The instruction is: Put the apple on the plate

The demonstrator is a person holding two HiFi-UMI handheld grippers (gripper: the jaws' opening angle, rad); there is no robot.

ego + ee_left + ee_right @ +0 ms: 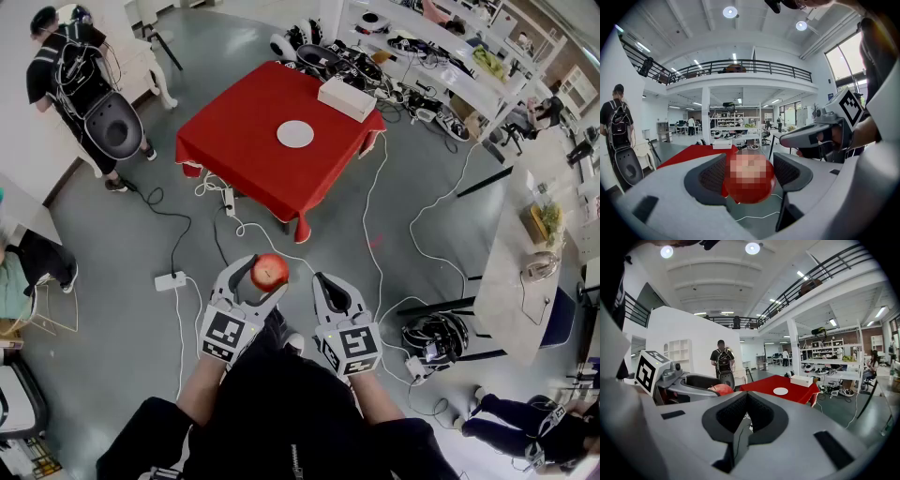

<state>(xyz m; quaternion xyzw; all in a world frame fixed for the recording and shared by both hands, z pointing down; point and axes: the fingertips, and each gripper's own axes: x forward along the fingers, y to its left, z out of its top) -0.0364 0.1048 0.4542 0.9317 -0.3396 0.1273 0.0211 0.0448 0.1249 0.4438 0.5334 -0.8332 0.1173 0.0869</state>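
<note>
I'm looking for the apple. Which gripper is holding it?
The left gripper: the apple sits clamped between its jaws, while the right gripper has its jaws shut on nothing.

Well ahead of the fingers [330, 289] stands a square tabletop [239, 150] under a red cloth, with a white box [346, 97] lying near its far right edge. Far off to the left of the fingers and beyond them, a person [73, 70] in black with a backpack stands on the grey floor [112, 244]. A white power strip [170, 280] lies on that floor just left of the fingers, and a black helmet [436, 335] rests to their right.
</note>
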